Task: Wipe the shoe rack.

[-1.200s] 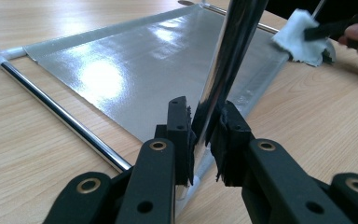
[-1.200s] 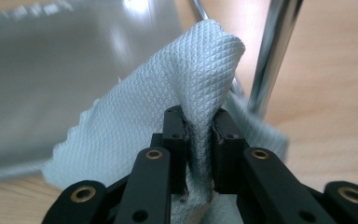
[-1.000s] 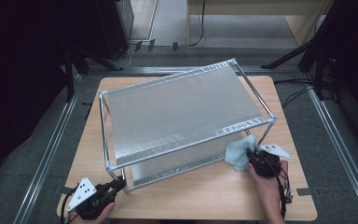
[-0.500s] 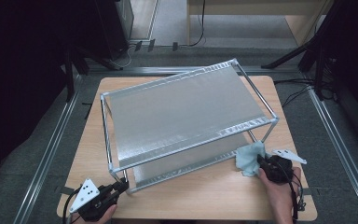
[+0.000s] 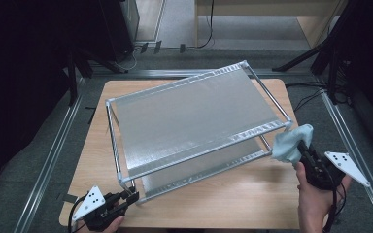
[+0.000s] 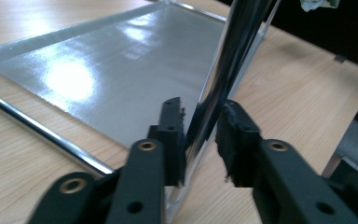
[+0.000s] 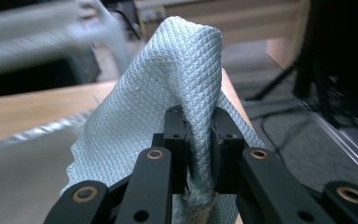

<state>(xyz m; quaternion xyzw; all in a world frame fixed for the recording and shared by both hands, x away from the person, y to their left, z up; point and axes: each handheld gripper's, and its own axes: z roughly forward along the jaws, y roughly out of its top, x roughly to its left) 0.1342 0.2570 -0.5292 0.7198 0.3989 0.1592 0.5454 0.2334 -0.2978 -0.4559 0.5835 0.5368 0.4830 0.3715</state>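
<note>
1. Pale blue microfibre cloth (image 7: pixel 177 93) is what we are working with: our right gripper (image 7: pixel 196 126) has its jaws pressed on a bunched fold of it, and the rest of the cloth stands up above the jaws and drapes down at the left.
2. From the high view, the cloth (image 5: pixel 290 141) sits at the near right corner of the two-tier metal shelf rack (image 5: pixel 194 116), beside the end of the top shelf's front rail; whether it touches the metal there we cannot quite tell.
3. Our left gripper (image 6: pixel 200 135) is at the rack's near left corner, jaws closed around the chrome corner post (image 6: pixel 228 74) just above the lower shelf (image 6: pixel 98 74). The left pad meets the post; the right one looks a touch off it, though the angle is poor.
4. We judge the step in hand to be wiping down the rack, with the left gripper (image 5: pixel 119 201) steadying it on the wooden table (image 5: pixel 233 204) while the right gripper (image 5: pixel 305 151) carries the cloth.
5. The next move, as we see it, calls for laying the cloth flat on the top shelf or its rail and drawing it leftward along the metal, keeping the post pinned so the light frame does not slide or tip.
</note>
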